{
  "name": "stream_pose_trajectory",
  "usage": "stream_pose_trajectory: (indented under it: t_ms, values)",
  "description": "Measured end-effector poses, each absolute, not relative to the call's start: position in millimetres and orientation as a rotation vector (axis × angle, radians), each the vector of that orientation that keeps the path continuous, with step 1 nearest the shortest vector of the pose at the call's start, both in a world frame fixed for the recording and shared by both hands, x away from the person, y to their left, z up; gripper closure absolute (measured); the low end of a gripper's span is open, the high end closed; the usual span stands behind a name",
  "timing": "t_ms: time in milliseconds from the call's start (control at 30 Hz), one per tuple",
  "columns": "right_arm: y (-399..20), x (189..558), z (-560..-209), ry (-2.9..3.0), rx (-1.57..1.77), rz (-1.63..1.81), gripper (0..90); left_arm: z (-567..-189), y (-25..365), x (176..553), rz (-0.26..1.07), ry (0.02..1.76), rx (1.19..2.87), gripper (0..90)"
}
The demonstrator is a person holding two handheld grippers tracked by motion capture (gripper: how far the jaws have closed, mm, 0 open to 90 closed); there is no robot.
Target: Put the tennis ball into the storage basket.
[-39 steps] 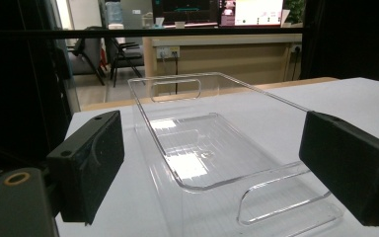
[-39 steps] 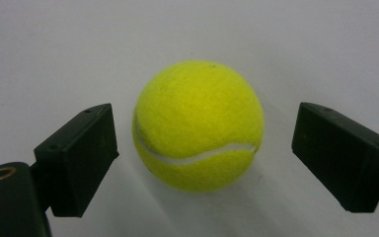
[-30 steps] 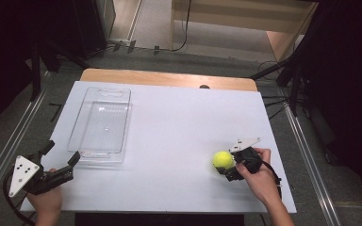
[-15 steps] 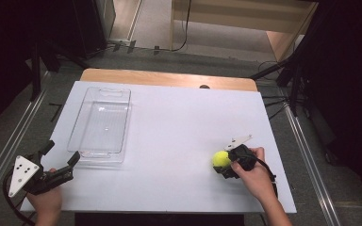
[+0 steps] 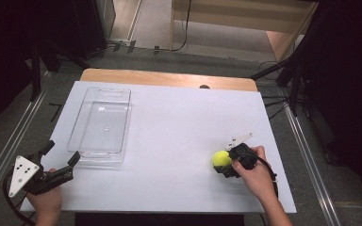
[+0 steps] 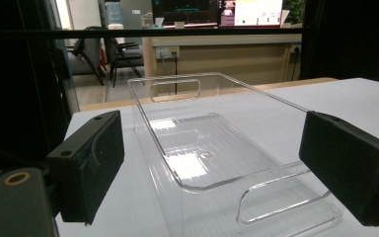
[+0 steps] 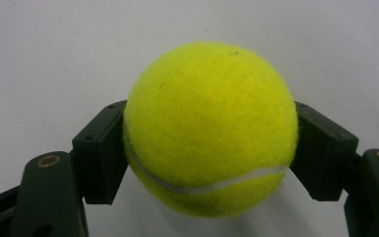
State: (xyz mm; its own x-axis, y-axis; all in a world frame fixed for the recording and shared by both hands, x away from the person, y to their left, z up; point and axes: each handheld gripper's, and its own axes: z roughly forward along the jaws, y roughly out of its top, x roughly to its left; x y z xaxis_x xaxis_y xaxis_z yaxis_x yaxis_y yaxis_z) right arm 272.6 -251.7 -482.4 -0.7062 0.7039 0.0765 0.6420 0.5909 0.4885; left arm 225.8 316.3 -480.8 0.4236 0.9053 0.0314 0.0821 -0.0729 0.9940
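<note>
Closing over the last second, your right gripper (image 7: 209, 148) now clamps the tennis ball (image 7: 210, 129) near the table's (image 5: 169, 122) right front edge, and because the pads grip its round, fuzzy sides, a jerky lift toward the clear tray (image 5: 101, 123) could squirt it loose, while your left gripper (image 6: 212, 163) waits wide open and empty.

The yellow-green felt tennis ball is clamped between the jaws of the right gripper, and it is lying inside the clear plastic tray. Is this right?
Not quite. The yellow-green felt tennis ball is clamped by the right gripper, but on the white tabletop, well apart from the clear plastic tray, which holds nothing. The high view shows this.
</note>
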Motion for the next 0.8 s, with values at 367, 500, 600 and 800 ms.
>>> stream_pose_trajectory:
  t_ms: [367,500,600,800]
  values:
    - [-250.2,276.5,-471.4,2.684,1.129,0.777,23.7,-480.8,316.5,225.8,0.870,0.919,1.493,10.7]
    - [-248.6,279.1,-466.8,2.684,1.115,0.786,23.7,-480.8,316.4,225.9,0.870,0.919,1.494,10.6]
    - [-246.1,281.8,-462.4,2.697,1.111,0.793,23.7,-480.8,316.4,225.9,0.870,0.920,1.493,10.6]
    - [-242.5,286.1,-456.6,2.700,1.103,0.805,23.7,-480.9,316.0,226.4,0.871,0.920,1.493,10.7]
